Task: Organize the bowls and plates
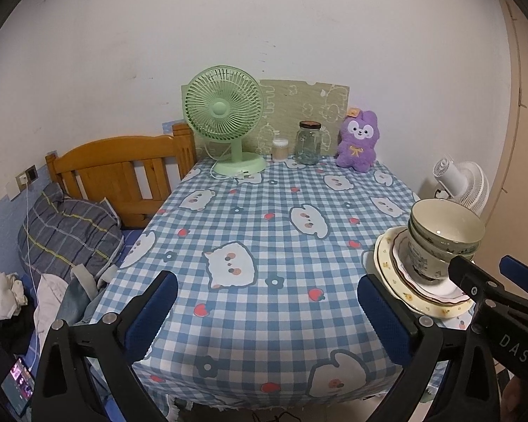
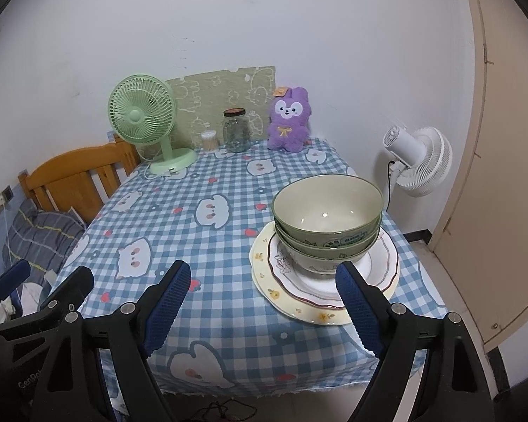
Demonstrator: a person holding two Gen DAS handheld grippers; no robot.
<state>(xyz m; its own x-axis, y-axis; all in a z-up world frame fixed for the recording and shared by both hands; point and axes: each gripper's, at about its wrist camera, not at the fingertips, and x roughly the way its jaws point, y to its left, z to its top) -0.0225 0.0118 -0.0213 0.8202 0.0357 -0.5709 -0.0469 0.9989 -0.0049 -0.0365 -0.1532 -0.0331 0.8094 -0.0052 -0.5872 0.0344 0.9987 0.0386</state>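
Along the right edge of the tabletop (image 2: 228,330), toward the near right corner, sits everything the job cares about, all in one pile. The rest of the checked cloth is bare except for the back edge, where the green fan (image 2: 142,116), a purple plush bunny (image 2: 289,119), a glass jar (image 2: 236,130) and a little tub of cotton swabs (image 2: 208,140) are lined up against the wall, probably just parked out of the way. A white fan (image 2: 422,156) stands off the right side, and a wooden bed frame (image 1: 123,172) is off to the left.

The pile itself goes big to small, which is why it looks steady: a yellow flowered plate (image 2: 299,307) at the bottom, a white plate with a dark rim (image 2: 380,263) nested on it, then the bowls (image 2: 329,218), green ones nested one inside another with the top one empty. Looks to me like the sorting is basically done.

The right gripper (image 2: 264,302) hangs just in front of the pile with its blue pads spread wide, holding nothing; one pad overlaps the plates in view, but I can't tell if it touches. The left gripper (image 1: 267,316) is spread wide too, empty, over the near edge mid-table.
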